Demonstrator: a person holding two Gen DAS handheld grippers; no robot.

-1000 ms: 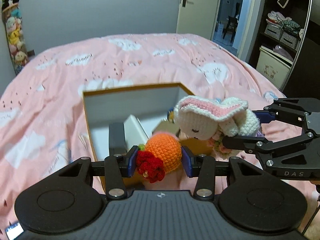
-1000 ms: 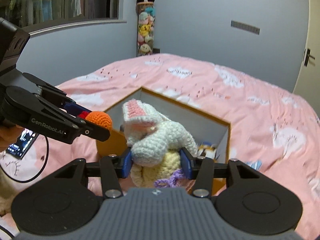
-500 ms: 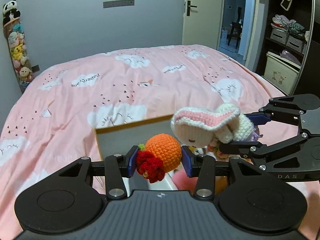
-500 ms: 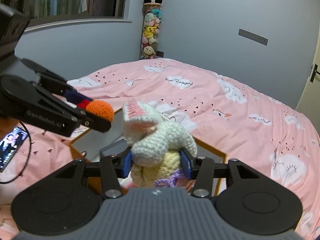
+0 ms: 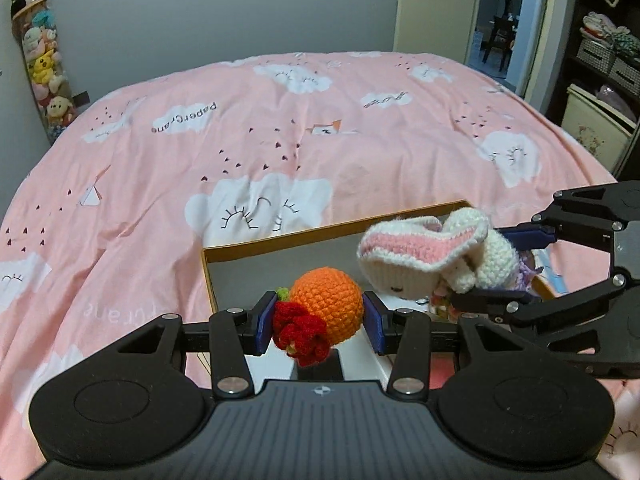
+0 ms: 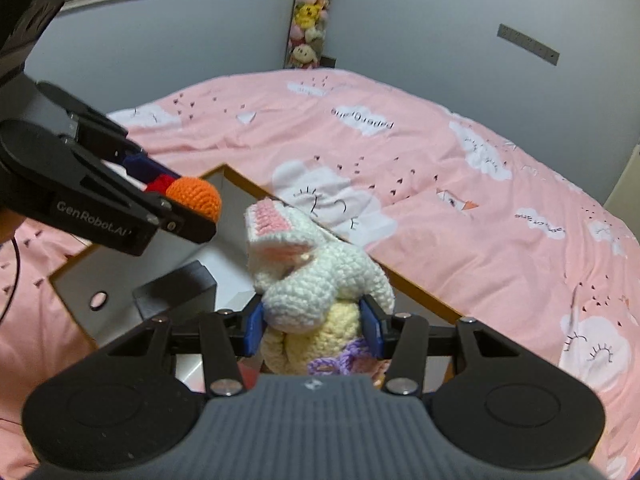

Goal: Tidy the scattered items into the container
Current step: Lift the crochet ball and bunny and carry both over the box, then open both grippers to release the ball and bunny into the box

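Both grippers have carried their loads forward over the box since the earlier frames, so that its near rim has dropped out of sight and only the far edge and part of the inside show ahead of the toys. At the left gripper (image 5: 318, 322) the blue pads are clamped on a crocheted orange (image 5: 327, 302) with a red knitted flower at its side, and the right gripper (image 6: 312, 326) is clamped the same way on a crocheted rabbit (image 6: 316, 276), white with pink-lined ears and a pale yellow body. The two toys hang side by side, near each other but apart, above the open box (image 5: 320, 234), an orange-edged container with grey inner walls lying on the pink cloud-print bedspread (image 5: 280, 128). The step in hand looks like the delivery: both items are up and over the opening and not yet let go. The next move probably calls for lowering each a little and parting the jaws, with the rabbit's long ears kept inside the far rim. Inside the box a dark block (image 6: 176, 292) and some white pieces already take up floor, so the toys should drop beside them; the two grippers are close enough that opening together could knock one against the other. Further off stand a column of plush toys (image 5: 40, 60) by the wall and an open doorway (image 5: 500, 20), neither in the way.
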